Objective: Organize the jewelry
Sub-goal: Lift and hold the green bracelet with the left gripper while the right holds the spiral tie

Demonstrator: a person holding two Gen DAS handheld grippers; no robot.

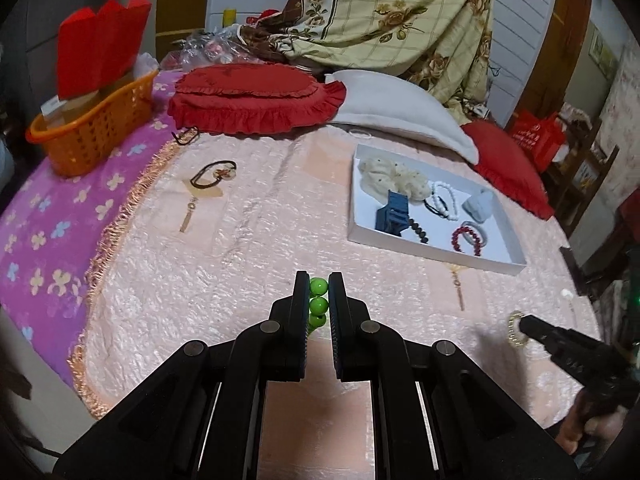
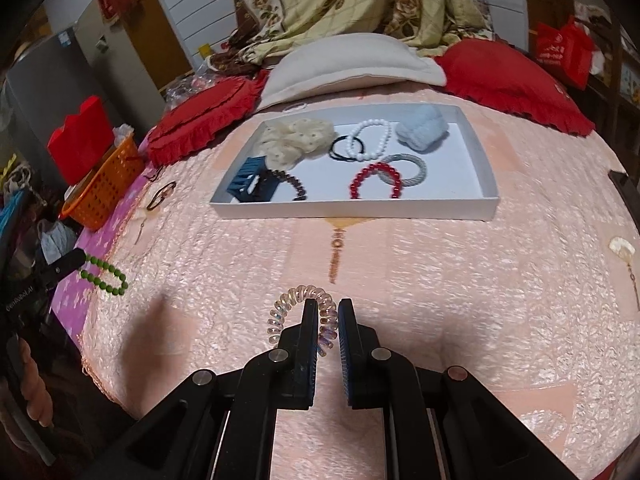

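Observation:
My left gripper point(image 1: 319, 286) is shut on a green bead bracelet point(image 1: 318, 304), held above the pink bedspread; the bracelet also hangs at the left in the right wrist view point(image 2: 105, 276). My right gripper point(image 2: 328, 310) is shut on a clear spiral hair tie point(image 2: 296, 312), seen small at the lower right of the left wrist view point(image 1: 516, 330). Ahead lies a white tray point(image 2: 486, 160) point(image 1: 432, 250) holding a red bead bracelet point(image 2: 374, 180), a white bead bracelet point(image 2: 370, 138), a blue hair claw point(image 2: 250, 184), a cream scrunchie point(image 2: 296, 138) and other pieces.
On the bedspread at the left lies a dark cord necklace with a pendant point(image 1: 214, 174). An orange basket point(image 1: 96, 128) with red boxes stands at the far left. Red cushions point(image 1: 256, 98) and a white pillow point(image 1: 400, 108) line the back. A shell-like piece point(image 2: 622, 248) lies at the right.

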